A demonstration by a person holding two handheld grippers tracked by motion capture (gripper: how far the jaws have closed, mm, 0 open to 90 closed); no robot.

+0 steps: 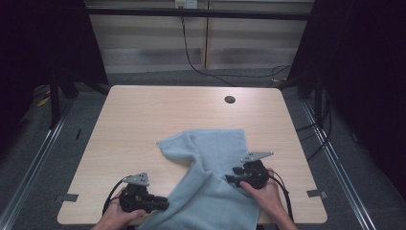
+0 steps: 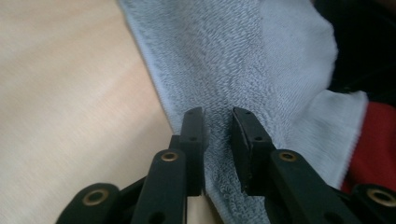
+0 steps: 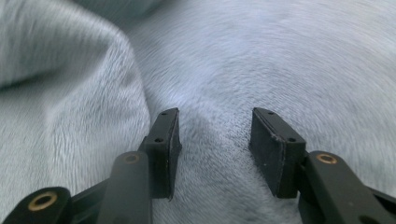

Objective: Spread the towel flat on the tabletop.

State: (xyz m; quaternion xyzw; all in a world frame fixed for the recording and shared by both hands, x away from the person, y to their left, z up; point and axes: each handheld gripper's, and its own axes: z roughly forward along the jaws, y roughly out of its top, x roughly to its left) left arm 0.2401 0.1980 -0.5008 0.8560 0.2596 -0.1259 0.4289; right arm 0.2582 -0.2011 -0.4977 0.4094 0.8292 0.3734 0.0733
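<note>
A light blue towel [image 1: 210, 177] lies crumpled from the middle of the wooden table [image 1: 143, 120] to its front edge. My left gripper [image 1: 165, 203] is at the towel's left edge near the front. In the left gripper view its jaws stand a narrow gap apart, and the towel [image 2: 243, 56] edge runs under and between them. My right gripper [image 1: 230, 180] rests on the towel's right side. Its jaws are spread wide over the towel [image 3: 280, 60], with a soft ridge of cloth between them. A fold of cloth [image 3: 70, 70] rises at the left.
A round cable hole [image 1: 230, 99] sits near the table's far edge. Bare wood lies to the left and beyond the towel. Metal floor rails [image 1: 43, 143] run along both sides of the table. A red patch [image 2: 380, 140] shows past the towel's corner.
</note>
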